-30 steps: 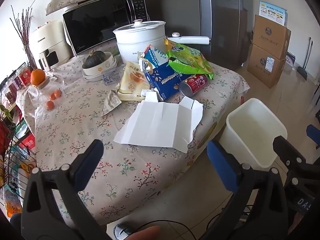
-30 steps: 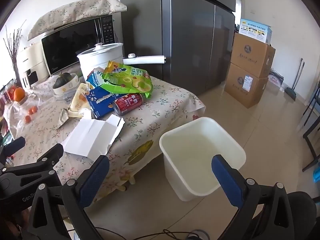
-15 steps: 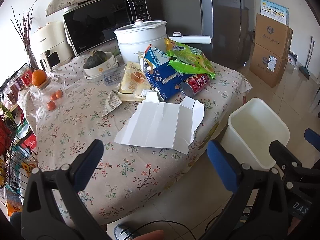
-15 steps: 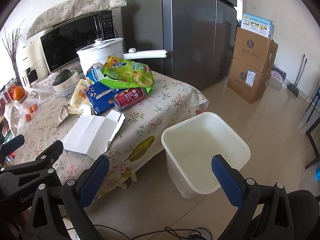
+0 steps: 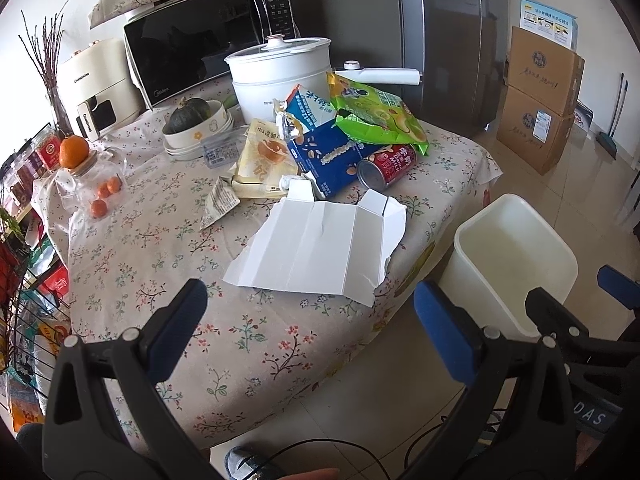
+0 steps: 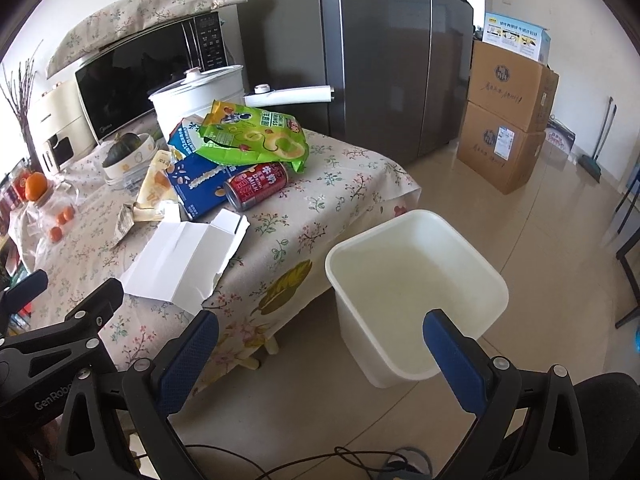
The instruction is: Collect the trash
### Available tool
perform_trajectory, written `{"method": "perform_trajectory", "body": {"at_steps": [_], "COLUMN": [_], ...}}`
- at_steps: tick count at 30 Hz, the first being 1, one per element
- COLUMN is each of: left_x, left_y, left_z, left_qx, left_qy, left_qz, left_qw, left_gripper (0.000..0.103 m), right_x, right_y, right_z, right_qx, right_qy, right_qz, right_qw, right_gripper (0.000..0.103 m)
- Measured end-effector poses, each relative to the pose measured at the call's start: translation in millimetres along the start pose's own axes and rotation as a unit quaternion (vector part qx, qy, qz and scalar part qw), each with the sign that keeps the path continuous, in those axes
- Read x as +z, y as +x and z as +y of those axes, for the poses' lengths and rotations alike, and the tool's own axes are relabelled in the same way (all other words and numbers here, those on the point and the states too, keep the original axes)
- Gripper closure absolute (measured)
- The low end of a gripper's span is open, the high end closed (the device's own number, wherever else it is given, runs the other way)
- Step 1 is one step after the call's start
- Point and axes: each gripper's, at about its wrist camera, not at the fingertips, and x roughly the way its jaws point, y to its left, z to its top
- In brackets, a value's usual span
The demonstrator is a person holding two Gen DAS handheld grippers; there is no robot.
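Trash lies on the floral table: a flattened white carton, a red can on its side, a blue milk carton, a green snack bag, a yellow wrapper and a small torn packet. An empty white bin stands on the floor right of the table. My left gripper is open and empty over the table's near edge. My right gripper is open and empty, above the floor beside the bin.
A white pot, microwave, air fryer, bowl with a squash and oranges sit at the back and left. Fridge and cardboard boxes stand beyond. A wire rack is at the left.
Both grippers have moved slightly forward toward the table and bin. Both stay open and empty. Nothing on the table has moved.
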Motion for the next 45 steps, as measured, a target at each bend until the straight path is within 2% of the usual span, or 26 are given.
{"method": "perform_trajectory", "body": {"at_steps": [45], "left_x": [-1.5], "left_y": [4.0], "left_z": [4.4], "left_qx": [-0.007], "left_qy": [-0.010], "left_qz": [0.004], "left_qw": [0.9999], "left_gripper": [0.001], "right_x": [-0.8], "right_y": [1.9], "right_z": [2.0], "right_qx": [0.003], "right_qy": [0.003], "right_qz": [-0.009], "right_qw": [1.000], "right_gripper": [0.000]}}
